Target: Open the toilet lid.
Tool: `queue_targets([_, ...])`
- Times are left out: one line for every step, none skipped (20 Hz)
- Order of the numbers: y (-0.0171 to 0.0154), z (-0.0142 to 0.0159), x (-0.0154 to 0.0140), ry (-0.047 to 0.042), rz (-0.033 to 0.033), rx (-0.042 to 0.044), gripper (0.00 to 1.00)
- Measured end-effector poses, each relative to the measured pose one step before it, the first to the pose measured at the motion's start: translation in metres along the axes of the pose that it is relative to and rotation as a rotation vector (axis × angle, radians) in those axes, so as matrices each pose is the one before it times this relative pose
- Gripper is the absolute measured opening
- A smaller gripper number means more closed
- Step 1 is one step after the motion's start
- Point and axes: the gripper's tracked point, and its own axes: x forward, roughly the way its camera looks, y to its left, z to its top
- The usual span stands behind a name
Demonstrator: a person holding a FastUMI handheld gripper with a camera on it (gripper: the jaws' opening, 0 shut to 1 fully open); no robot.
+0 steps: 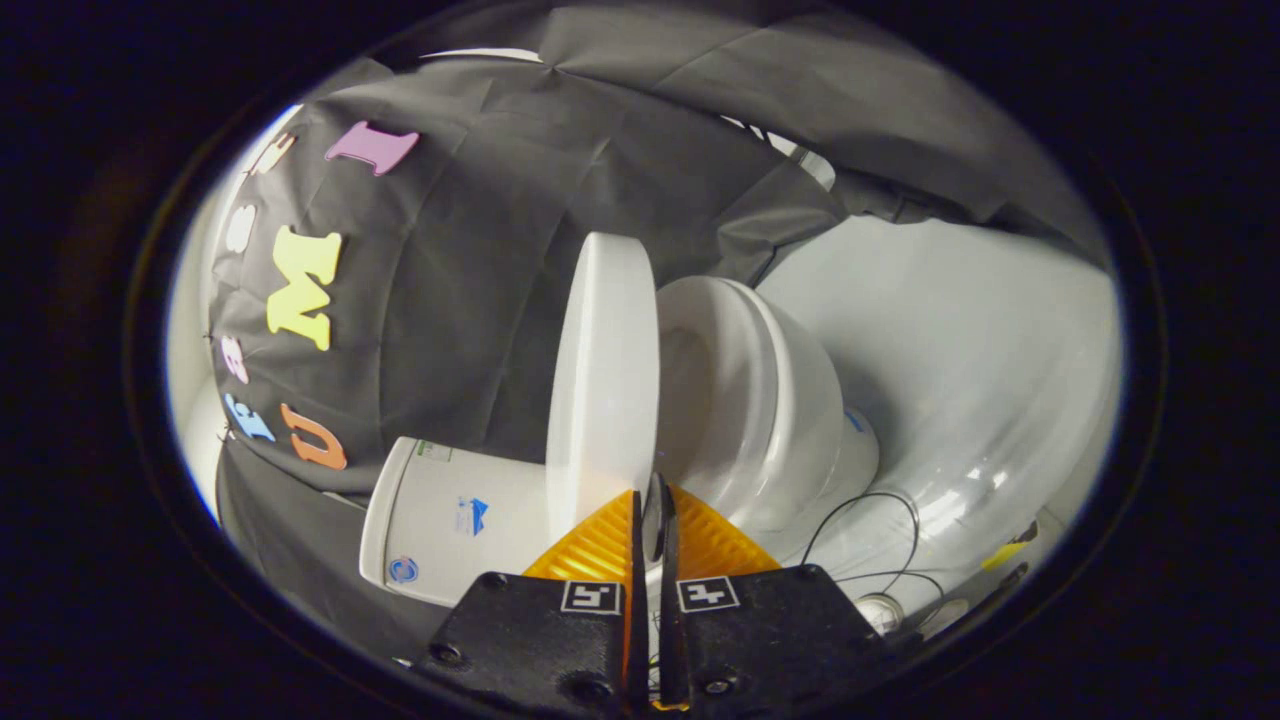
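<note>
The toilet lid (600, 370) is seen raised away from the seat, standing roughly edge-on to the camera, with its pale underside turned toward the bowl. It rises just ahead of the fingertips and its lower edge sits close above them. The seat and bowl (760, 400) are observed immediately beside the lid on one side, white and glossy, with the seat ring exposed. The tank (450, 520) is noted on the lid's other side, bearing small printed marks that are not legible.

The hand-held gripper (655, 505) is seen with its two fingers drawn nearly together, a narrow slit remaining between them. A thin dark item appears at the tips within that slit; whether it is part of the lid's rim cannot be determined, nor can contact with the lid be confirmed.

A thin black cable (870, 520) is recorded looping over the white floor (980, 340) beyond the bowl. Creased black cloth (480, 260) hangs behind the toilet.
</note>
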Motion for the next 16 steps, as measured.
queue_targets([0.00440,-0.00016,0.00031,-0.00161,0.00675,-0.00431,0.08])
queue_targets([0.00259,-0.00111,0.00001,-0.00029,0.00048,-0.01183,0.08])
queue_targets([0.00260,0.00060,-0.00105,-0.00898,-0.00055,-0.01626,0.08])
queue_targets([0.00434,-0.00020,-0.00169,-0.00180,0.00360,-0.00966,0.08])
queue_targets([0.00500,0.00146,-0.00122,-0.00631,0.00882,-0.00131,0.08])
queue_targets([0.00489,-0.00051,-0.00151,-0.00019,0.01208,-0.00131,0.07])
queue_targets([0.00484,0.00007,-0.00071,-0.00403,0.00941,-0.00075,0.08])
queue_targets([0.00542,-0.00045,-0.00100,-0.00199,0.00646,-0.00659,0.08])
queue_targets([0.00496,0.00008,-0.00006,-0.00738,0.00231,-0.00996,0.08])
queue_targets([0.00483,-0.00037,-0.00067,-0.00378,0.00054,-0.01598,0.08])
queue_targets([0.00627,0.00037,-0.00101,-0.00698,0.00157,-0.01971,0.08])
queue_targets([0.00667,-0.00095,-0.00040,-0.00246,0.00325,-0.01466,0.07])
queue_targets([0.00570,0.00006,-0.00094,-0.00550,0.00324,-0.00885,0.08])
queue_targets([0.00540,0.00029,-0.00036,0.00014,0.00113,-0.00792,0.08])
queue_targets([0.00560,-0.00025,-0.00076,-0.00126,0.00033,-0.01413,0.08])
queue_targets([0.00425,-0.00071,-0.00142,-0.00453,-0.00181,-0.01310,0.08])
